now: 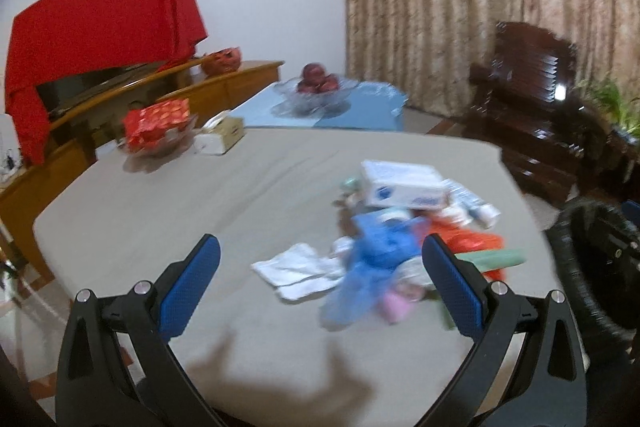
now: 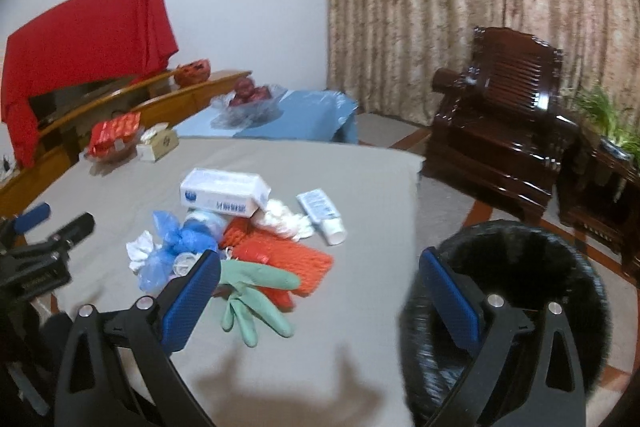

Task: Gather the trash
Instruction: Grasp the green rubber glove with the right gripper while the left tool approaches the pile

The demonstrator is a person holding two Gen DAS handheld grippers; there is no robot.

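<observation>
Left wrist view is pretty smeared, so the trash pile [image 1: 384,247] is mostly mush. The black-lined bin [image 1: 596,267] gets chopped by the right edge, and the right finger [image 1: 452,283] covers some of the pile.

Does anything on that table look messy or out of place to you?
Yes. A heap of litter sits near the table's right edge: a white box, a tube, a crumpled blue bag, orange netting and a green glove. Beyond it, the tissue box looks tidy.
</observation>
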